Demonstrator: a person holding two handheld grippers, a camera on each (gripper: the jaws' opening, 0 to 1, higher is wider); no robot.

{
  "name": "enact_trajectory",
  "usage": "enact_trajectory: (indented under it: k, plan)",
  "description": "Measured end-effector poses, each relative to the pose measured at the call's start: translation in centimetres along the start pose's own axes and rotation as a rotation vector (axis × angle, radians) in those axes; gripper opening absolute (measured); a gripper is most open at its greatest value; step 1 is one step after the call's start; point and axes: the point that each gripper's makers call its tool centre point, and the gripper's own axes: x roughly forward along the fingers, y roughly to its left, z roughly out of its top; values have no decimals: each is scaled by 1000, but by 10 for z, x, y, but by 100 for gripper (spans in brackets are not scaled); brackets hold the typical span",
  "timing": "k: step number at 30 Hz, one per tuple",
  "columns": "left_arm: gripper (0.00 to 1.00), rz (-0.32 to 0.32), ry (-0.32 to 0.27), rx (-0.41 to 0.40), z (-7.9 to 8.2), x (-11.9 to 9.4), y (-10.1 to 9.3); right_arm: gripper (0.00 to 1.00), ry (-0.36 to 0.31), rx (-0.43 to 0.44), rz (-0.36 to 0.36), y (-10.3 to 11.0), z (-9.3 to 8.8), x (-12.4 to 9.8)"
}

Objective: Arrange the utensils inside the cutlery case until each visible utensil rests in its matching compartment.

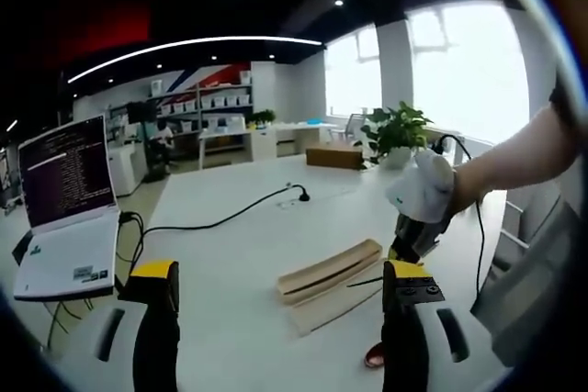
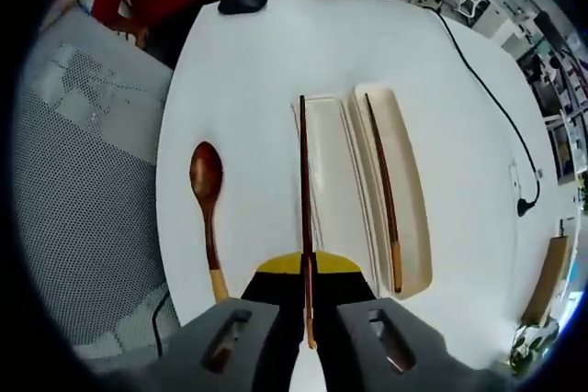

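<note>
The cutlery case (image 2: 367, 199) lies on the white desk (image 2: 266, 80), a pale shallow tray with two long compartments side by side. In the right gripper view we see one dark chopstick (image 2: 382, 192) already resting in the compartment on the far side of the case from the spoon, lying along its length. A second chopstick (image 2: 304, 227) is pinched in our right tongs (image 2: 307, 319), which are clenched on its lighter end; its shaft runs forward along the edge of the case that faces the spoon, and we cannot tell whether it touches the case or is held above it. The wooden spoon (image 2: 208, 213) lies on the bare desk beside the case, apart from it, bowl pointing away from us.

In the left gripper view the case (image 1: 331, 280) sits ahead of our left tongs (image 1: 280, 296), which are released and hold nothing.

We judge the task partly done: one chopstick placed, one in hand to be laid in, and the spoon untouched.
</note>
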Motion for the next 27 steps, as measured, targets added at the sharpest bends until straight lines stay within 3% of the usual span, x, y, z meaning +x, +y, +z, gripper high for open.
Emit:
enact_trajectory:
  k: [9, 18, 27]
  plan:
    - [95, -8, 5, -4, 0, 1, -1, 0, 38, -30, -57, -28, -3, -17]
    - [95, -7, 5, -9, -1, 1, -1, 0, 15, -67, -100, -62, 31, -26]
    - [95, -13, 7, -3, -1, 1, -3, 0, 2, -103, -97, -81, 63, -13]
